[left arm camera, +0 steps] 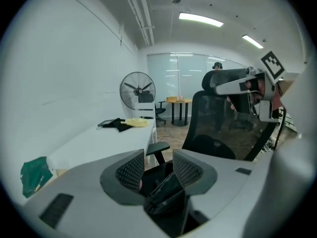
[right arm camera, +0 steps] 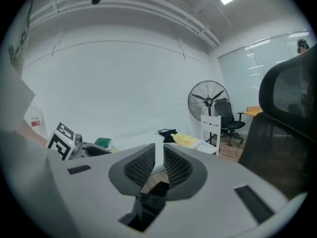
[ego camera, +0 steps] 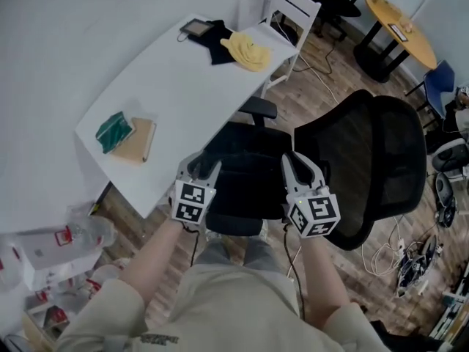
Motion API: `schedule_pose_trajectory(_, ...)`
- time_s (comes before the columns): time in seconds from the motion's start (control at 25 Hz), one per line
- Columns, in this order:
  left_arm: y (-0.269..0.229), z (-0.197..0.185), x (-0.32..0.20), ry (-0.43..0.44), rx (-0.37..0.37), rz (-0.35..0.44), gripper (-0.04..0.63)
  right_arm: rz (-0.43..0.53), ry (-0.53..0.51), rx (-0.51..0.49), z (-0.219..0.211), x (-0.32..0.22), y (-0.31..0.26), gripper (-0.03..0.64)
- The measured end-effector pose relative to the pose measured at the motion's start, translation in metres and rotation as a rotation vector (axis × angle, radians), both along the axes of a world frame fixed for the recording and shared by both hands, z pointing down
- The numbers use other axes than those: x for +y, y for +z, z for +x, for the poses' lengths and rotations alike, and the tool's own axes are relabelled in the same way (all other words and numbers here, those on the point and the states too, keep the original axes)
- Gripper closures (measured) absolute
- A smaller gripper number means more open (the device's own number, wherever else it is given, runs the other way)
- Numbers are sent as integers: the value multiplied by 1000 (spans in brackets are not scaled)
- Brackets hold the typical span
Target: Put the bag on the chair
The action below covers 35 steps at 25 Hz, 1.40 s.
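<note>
A black mesh office chair (ego camera: 366, 160) stands below me by the white table (ego camera: 176, 94), its seat (ego camera: 245, 167) between my two grippers. At the table's far end a yellow soft item (ego camera: 247, 50) lies on black cloth; which item is the bag I cannot tell. My left gripper (ego camera: 203, 166) hangs over the seat's left side, open wide with nothing between its pads (left arm camera: 130, 171). Over the seat's right side, by the backrest (right arm camera: 287, 133), hangs my right gripper (ego camera: 300, 166). Its jaws are empty, with only a narrow gap between them.
A green pouch (ego camera: 113, 130) and a tan notebook (ego camera: 138, 141) lie at the table's near end. A white wooden chair (ego camera: 293, 9), a round wooden table (ego camera: 399, 24) and a standing fan (left arm camera: 137, 90) are farther off. Cables (ego camera: 418, 259) lie at right, bottles and boxes (ego camera: 66, 240) at lower left.
</note>
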<state>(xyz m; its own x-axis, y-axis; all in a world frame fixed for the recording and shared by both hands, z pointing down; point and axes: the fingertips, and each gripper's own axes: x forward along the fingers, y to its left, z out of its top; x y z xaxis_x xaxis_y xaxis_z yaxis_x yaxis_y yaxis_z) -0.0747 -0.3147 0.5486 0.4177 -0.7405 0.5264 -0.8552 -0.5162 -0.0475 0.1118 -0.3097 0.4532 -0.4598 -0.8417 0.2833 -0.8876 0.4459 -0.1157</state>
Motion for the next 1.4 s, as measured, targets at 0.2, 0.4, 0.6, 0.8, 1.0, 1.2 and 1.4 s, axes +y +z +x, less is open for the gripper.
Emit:
schedule_pose_trajectory(0.2,-79,-2,0,-13,82,108,431,133,-33,-45,-4,11,-76,566)
schedule_pose_trajectory(0.4,-153,4,9,40,74,208,472,181,-96,-80,-12,23,-135,572)
schedule_pose_trajectory(0.6,-220,7,23,57,106,327,479,235,-164,-97,-29,36,-190,580)
schedule_pose_trajectory(0.8,-267,10,40,89,98,431,505,289,-220,-83,-41,54,-229,589)
schedule_pose_trajectory(1.0,-304,8,51,82,123,518,536,326,-249,-29,-48,68,-245,592)
schedule_pose_trajectory(1.2,-322,0,65,58,193,563,555,343,-245,-69,-46,77,-251,592)
schedule_pose_trajectory(1.4,-304,-5,68,69,157,528,557,325,-305,-36,-54,83,-239,595)
